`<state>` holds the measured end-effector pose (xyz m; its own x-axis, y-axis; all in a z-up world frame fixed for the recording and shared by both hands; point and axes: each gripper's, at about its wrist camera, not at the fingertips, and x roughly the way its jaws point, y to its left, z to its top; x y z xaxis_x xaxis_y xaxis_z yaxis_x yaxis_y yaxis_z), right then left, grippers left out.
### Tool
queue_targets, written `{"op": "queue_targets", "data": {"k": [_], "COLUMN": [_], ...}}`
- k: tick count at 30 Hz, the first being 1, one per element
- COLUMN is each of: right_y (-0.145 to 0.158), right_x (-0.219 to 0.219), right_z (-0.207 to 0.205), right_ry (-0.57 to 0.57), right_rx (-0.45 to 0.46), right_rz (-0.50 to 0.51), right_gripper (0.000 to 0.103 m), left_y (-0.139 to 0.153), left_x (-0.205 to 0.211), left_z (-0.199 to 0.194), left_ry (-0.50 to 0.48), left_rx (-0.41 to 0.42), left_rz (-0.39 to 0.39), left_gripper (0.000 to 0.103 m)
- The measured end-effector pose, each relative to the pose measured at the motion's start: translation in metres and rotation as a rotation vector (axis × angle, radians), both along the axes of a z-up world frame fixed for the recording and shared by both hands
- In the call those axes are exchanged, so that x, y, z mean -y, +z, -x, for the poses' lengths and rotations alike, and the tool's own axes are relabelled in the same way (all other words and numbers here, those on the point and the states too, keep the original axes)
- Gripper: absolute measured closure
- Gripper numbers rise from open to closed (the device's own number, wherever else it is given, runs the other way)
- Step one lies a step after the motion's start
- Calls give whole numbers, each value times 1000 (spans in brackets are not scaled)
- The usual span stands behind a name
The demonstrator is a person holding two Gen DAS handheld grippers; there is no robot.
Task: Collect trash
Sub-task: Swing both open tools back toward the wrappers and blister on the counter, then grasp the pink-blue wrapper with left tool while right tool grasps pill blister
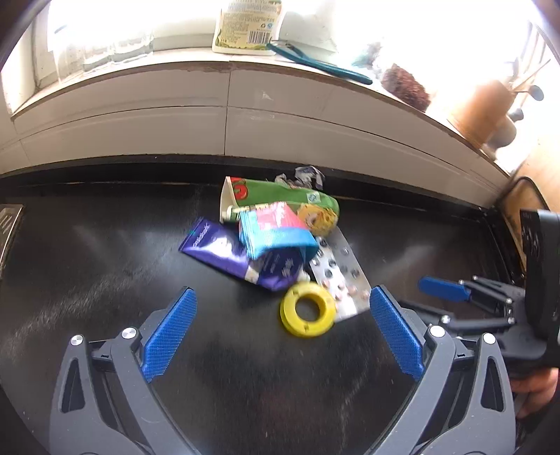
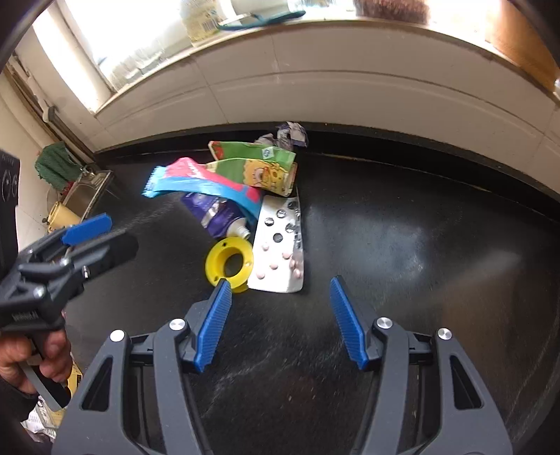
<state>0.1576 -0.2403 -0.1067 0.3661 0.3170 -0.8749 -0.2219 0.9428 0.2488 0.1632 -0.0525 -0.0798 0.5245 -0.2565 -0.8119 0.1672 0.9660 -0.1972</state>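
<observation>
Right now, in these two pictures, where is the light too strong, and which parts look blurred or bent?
Left wrist view: the window is washed out white, the yellow ring and blister pack are smeared, and the sill bows. Right wrist view: the window is overexposed, pale glare lies on the black countertop, and the edges curve.

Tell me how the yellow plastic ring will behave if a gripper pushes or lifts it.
The yellow ring looks like rigid moulded plastic, so probably stiff and light. Lying flat on the glossy black counter, it would likely slide rather than roll. Its low rim may be awkward to pinch.
</observation>
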Motion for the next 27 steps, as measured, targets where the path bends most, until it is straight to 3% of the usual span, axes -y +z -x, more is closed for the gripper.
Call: {"op": "queue_targets", "data": {"k": [10, 16, 18, 19, 23, 27], "right_y": [-53, -60, -60, -59, -46, -25], "right_x": [-7, -12, -15, -16, -11, -5], "right_z": [-55, -65, -66, -64, -55, -38], "right_ry": [29, 39, 47, 49, 24, -8], "right_rx": [-93, -97, -99, -95, -76, -38], "right_rz": [-17, -36, -30, -29, -35, -18], "right_gripper": [54, 75, 93, 96, 98, 98], "left_y": [-31, -44, -42, -39, -25, -8], "left_x": [11, 12, 13, 13, 13, 8], "left_z": [-66, -79, -77, -74, -62, -42], "left_ry": [26, 7, -4, -13, -37, -44], "left_rx": [-38, -77, -64, -57, -23, 3], "left_rz": [16, 48, 50, 50, 56, 53], "left_gripper": [9, 48, 55, 57, 69, 71]}}
